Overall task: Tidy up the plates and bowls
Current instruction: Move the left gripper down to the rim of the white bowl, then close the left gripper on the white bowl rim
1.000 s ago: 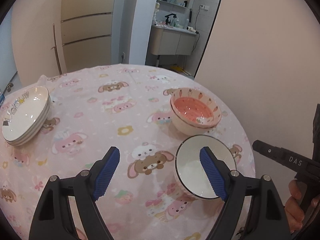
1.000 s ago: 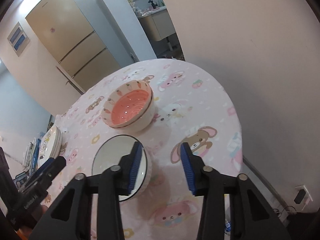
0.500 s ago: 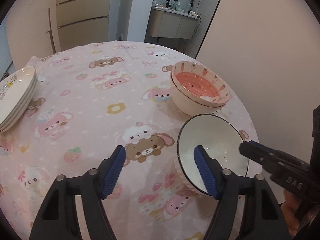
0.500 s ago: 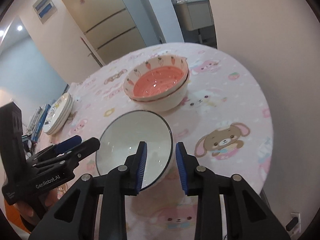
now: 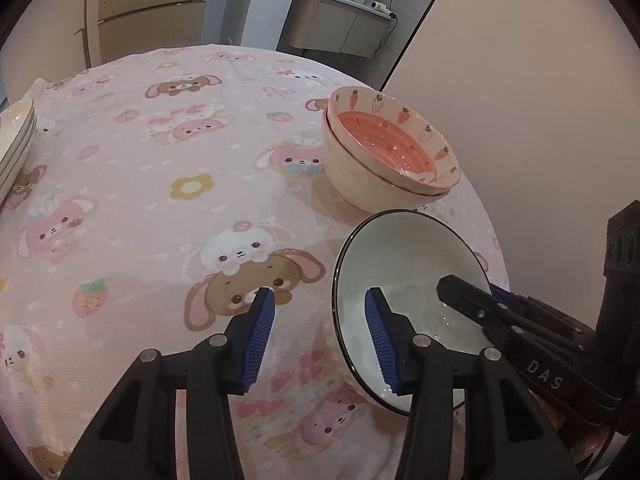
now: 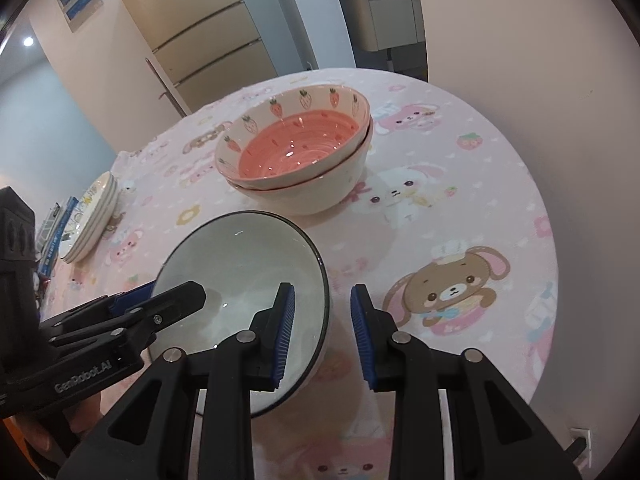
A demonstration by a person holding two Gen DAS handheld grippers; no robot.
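A white bowl with a dark rim sits on the pink cartoon tablecloth near the table's front right edge. My left gripper straddles its left rim, one finger inside and one outside. Its jaws are closing and the pads stand clear of the wall. My right gripper straddles the opposite rim with a narrow gap and no visible pad contact. Each gripper shows in the other's view: the right gripper over the bowl and the left gripper likewise. Two stacked pink bowls with carrot and strawberry prints stand just behind.
A stack of white plates sits at the table's far left edge. The round table ends close to a plain wall on the right. Cupboards and a washbasin stand beyond the far edge.
Both grippers have come down and closer to the white bowl. The left jaws have narrowed markedly around its left rim. The right jaws narrowed slightly and now sit over the right rim.
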